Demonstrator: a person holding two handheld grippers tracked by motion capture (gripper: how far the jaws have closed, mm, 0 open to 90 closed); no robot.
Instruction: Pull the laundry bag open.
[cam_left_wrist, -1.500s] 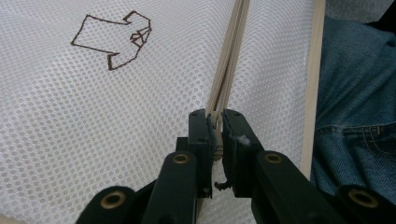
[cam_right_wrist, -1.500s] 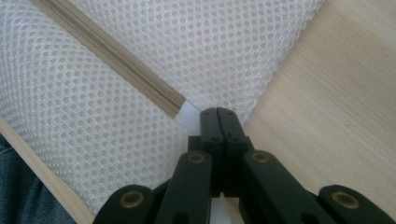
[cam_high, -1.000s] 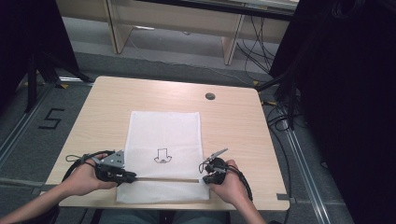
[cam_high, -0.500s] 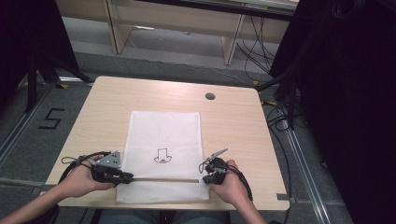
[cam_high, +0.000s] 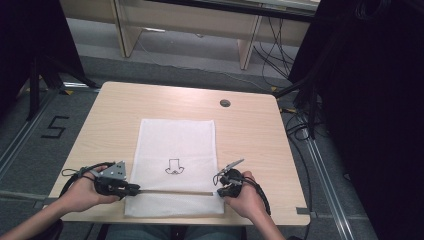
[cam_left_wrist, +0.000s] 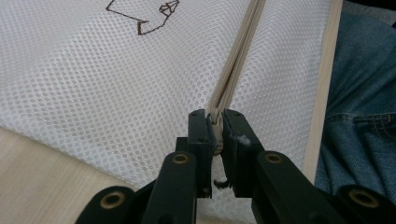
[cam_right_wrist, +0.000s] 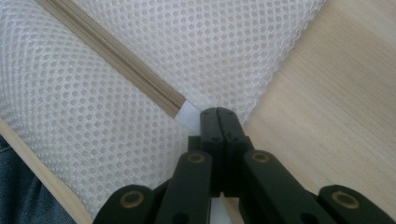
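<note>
A white mesh bag (cam_high: 177, 145) lies flat on the wooden table (cam_high: 250, 135), with a small line drawing (cam_high: 174, 167) on it. A beige zipper (cam_high: 175, 192) runs across the bag near the front edge. My left gripper (cam_high: 134, 189) is at the zipper's left end. In the left gripper view it (cam_left_wrist: 215, 119) is shut on the zipper (cam_left_wrist: 238, 60), with a pale piece pinched between the jaws. My right gripper (cam_high: 218, 191) is at the zipper's right end. In the right gripper view it (cam_right_wrist: 217, 112) is shut on the bag's edge beside a white tab (cam_right_wrist: 189, 114).
A round cable hole (cam_high: 225, 103) sits at the back right of the table. A person's denim-clad legs (cam_left_wrist: 364, 107) are just beyond the table's front edge (cam_left_wrist: 322, 102). Desks and cables stand on the floor behind the table.
My left gripper has shifted slightly to the left along the zipper line. The right gripper has stayed put.
</note>
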